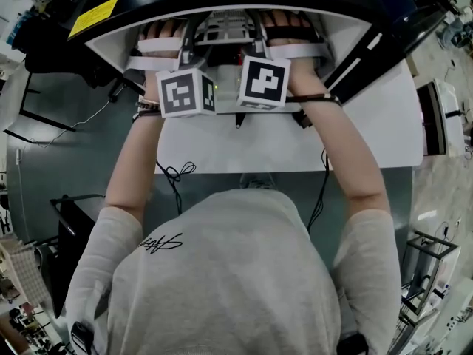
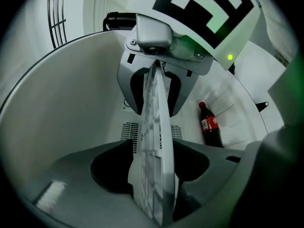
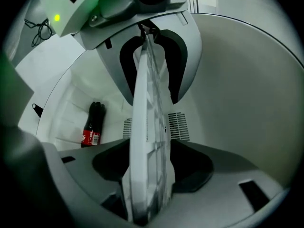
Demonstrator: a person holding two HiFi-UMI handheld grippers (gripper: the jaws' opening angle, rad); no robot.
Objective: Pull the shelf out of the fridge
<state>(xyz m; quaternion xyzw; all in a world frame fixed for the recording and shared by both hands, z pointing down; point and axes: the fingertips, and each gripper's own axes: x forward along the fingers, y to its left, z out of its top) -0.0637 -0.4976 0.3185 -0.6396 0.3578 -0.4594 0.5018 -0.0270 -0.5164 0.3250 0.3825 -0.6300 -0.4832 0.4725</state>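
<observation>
The white grid shelf (image 1: 229,26) lies inside the small fridge (image 1: 111,46), which has a black top and a white inside. Both grippers reach into the opening side by side, marker cubes toward me. My left gripper (image 1: 185,49) is shut on the shelf's front edge, and the shelf (image 2: 154,141) runs edge-on between its jaws (image 2: 154,175). My right gripper (image 1: 260,44) is likewise shut on the shelf (image 3: 149,127), clamped between its jaws (image 3: 149,170). Each gripper view shows the other gripper on the same edge.
A cola bottle (image 2: 210,126) lies against the fridge's inner wall, also seen as the dark bottle (image 3: 93,125). Vent slots (image 3: 178,126) mark the back wall. A white flat surface (image 1: 332,143) lies below the opening. Cables (image 1: 176,174) hang near it, and racks stand around.
</observation>
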